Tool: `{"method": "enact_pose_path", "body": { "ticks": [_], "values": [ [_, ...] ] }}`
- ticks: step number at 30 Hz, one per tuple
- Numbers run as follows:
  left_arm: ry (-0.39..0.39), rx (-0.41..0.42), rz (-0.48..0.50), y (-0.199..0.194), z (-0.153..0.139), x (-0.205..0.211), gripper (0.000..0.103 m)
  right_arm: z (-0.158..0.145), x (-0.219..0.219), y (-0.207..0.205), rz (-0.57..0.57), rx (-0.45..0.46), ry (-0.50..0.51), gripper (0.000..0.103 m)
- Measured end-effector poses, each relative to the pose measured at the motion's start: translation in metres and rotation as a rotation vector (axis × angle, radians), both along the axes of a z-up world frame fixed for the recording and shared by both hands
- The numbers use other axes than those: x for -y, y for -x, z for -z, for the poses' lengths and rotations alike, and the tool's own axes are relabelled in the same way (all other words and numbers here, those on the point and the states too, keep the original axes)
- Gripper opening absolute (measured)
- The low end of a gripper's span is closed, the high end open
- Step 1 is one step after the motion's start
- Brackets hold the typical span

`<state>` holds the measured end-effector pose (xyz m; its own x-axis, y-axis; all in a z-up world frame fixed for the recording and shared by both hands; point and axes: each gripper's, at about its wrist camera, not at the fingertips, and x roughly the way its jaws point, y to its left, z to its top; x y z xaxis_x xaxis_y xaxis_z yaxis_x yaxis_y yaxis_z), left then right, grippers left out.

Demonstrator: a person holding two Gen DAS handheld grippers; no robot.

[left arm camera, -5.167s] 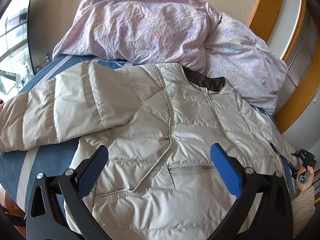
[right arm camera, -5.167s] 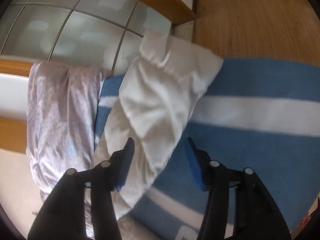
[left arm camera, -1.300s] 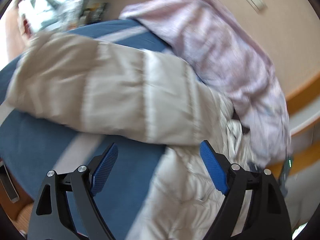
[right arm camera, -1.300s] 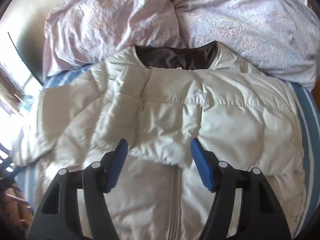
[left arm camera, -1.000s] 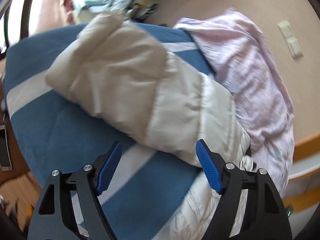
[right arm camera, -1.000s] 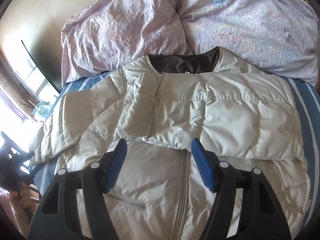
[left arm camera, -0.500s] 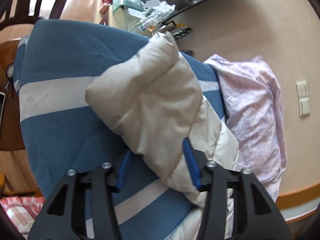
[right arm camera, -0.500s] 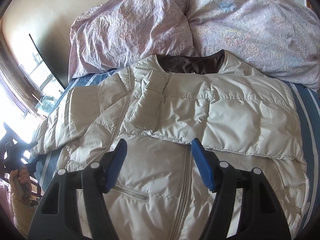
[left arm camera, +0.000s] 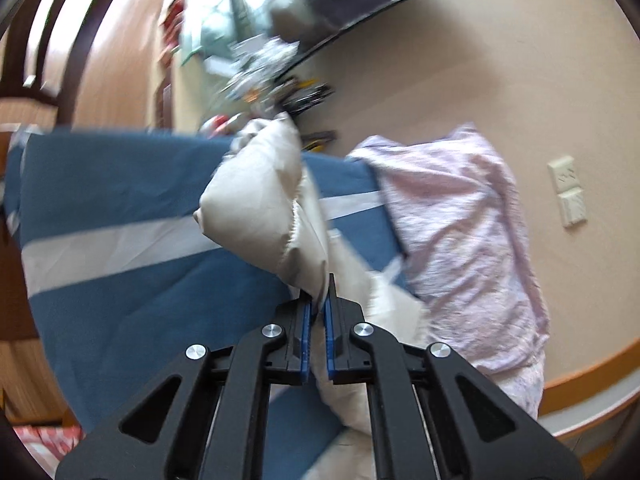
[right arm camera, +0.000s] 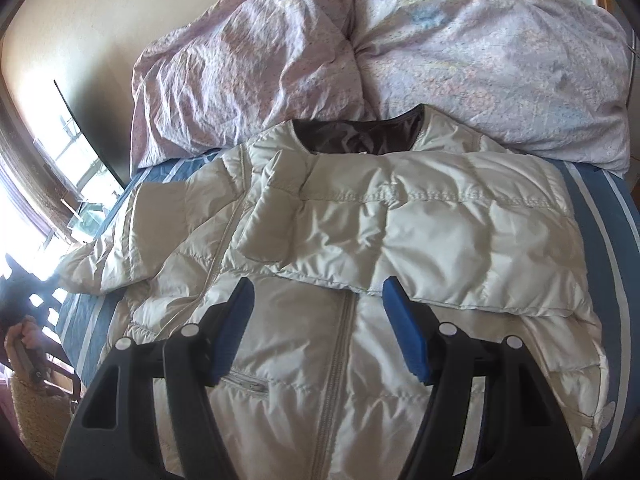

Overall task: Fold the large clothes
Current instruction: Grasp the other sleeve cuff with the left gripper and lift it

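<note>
Left tool [left arm camera: 318, 320] pinches the jacket [right arm camera: 360, 240] sleeve [left arm camera: 272, 208] — puffy, light, slick, likely to slip; grip near the seam. Right tool [right arm camera: 320, 320] hangs wide, empty.

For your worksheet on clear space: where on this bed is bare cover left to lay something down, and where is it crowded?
Bare striped bed cover lies beside the sleeve pinched by the left gripper. A thin strip borders the jacket. The lilac duvet crowds the head end.
</note>
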<state>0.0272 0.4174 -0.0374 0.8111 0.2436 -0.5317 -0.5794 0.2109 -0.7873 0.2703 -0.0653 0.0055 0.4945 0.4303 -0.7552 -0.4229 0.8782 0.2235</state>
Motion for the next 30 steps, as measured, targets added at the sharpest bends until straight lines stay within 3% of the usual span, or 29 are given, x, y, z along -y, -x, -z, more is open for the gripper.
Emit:
{"method": "enact_pose_path", "body": {
  "ticks": [7,16,30],
  "values": [
    [-0.153,0.075,0.097,-0.026,-0.063,0.024,0.004,-0.002,0.016,-0.004,0.027,0.007,-0.014,0.067],
    [-0.302,0.193,0.34,-0.077,-0.13,0.099,0.004,-0.008,0.038,-0.008,0.069,0.022,-0.037,0.067],
    [-0.316,0.255,0.703,-0.148,-0.129,0.211,0.004,-0.008,0.065,-0.012,0.127,0.028,-0.061,0.067]
  ]
}}
